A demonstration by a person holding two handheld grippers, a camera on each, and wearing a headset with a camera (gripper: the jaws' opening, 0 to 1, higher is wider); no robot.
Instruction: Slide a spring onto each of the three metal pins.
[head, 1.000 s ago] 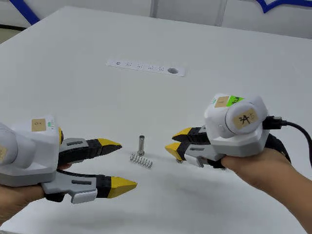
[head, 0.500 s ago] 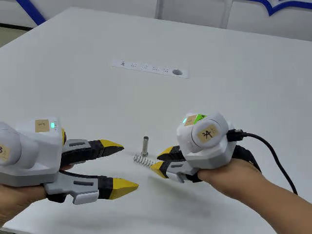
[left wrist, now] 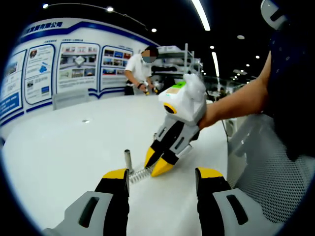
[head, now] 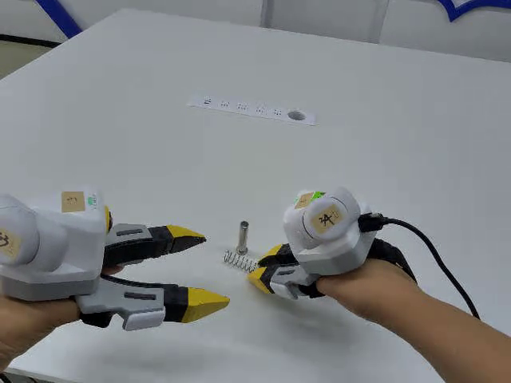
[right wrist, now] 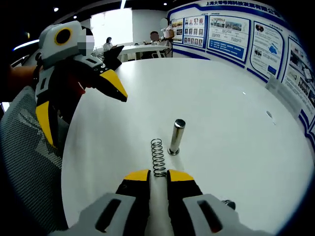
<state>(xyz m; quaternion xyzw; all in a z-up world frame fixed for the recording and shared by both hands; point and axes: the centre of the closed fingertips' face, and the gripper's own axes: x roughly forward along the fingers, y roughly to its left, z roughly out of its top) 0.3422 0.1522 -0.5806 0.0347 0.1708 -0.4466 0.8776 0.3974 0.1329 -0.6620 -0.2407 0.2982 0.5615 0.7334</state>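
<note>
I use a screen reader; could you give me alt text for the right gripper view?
The right gripper pinches the near end of a small spring lying on a white table, just beside an upright metal pin. The left gripper, jaws open, hangs at upper left.

The left tongs (head: 211, 270) are held low and level in the left hand (head: 20, 323). They point to the right, and their two yellow tips stand wide apart, one above the other. The right tongs (head: 262, 268) sit in the right hand (head: 363, 281), with the bare forearm (head: 455, 339) coming in from the right; they point left and a little down, tips close together with just a thin gap between them.
</note>
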